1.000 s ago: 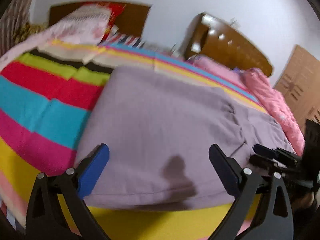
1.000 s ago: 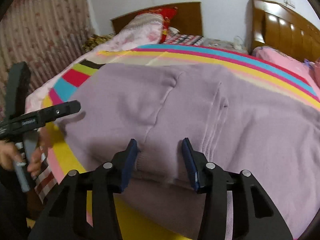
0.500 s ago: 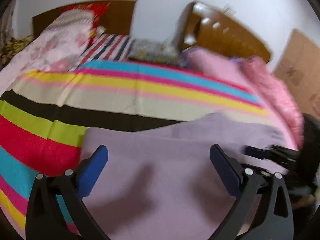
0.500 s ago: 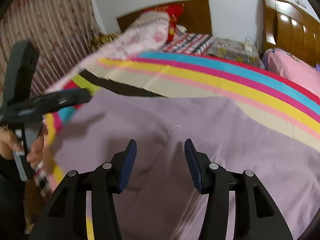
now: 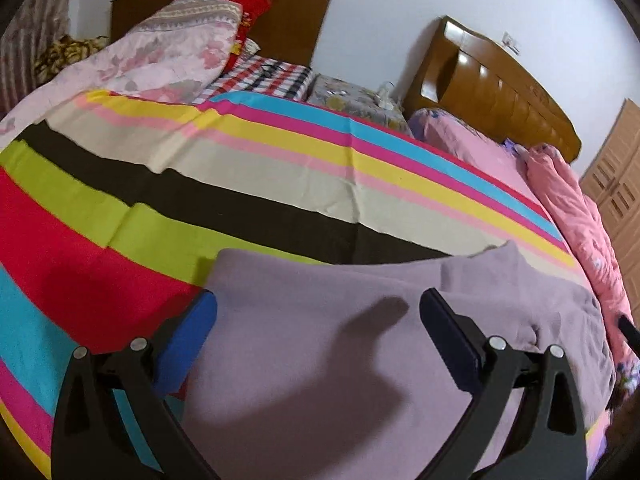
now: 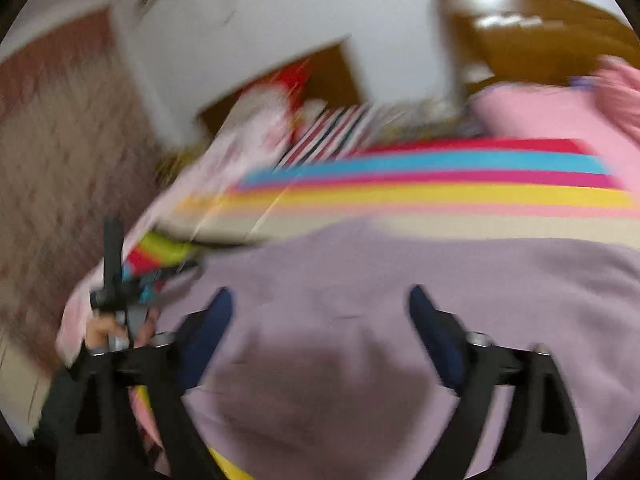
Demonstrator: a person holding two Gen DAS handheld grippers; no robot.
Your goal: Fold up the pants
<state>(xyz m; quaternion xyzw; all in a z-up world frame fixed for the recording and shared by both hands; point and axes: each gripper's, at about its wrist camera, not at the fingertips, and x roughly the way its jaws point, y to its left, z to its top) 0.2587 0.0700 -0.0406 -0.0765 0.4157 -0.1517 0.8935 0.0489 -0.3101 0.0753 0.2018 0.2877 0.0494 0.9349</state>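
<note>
The lilac pants lie flat on the striped bedspread, their far edge a straight fold line. My left gripper hovers over their near part, its blue pads spread wide with nothing pinched. The right wrist view is blurred by motion. In it my right gripper hangs above the pants with its jaws opening, and only flat cloth lies below them. The left gripper shows there at the left edge of the pants, held in a hand.
A floral quilt and a checked pillow lie at the head of the bed, before a dark headboard. A pink quilt lies on the neighbouring bed at right, by a wooden wardrobe. A curtain hangs at left.
The right gripper, earlier pinched on a fold of the pants, has spread its jaws, let the cloth go and lifted off. The left gripper has slid across the pants, still open.
</note>
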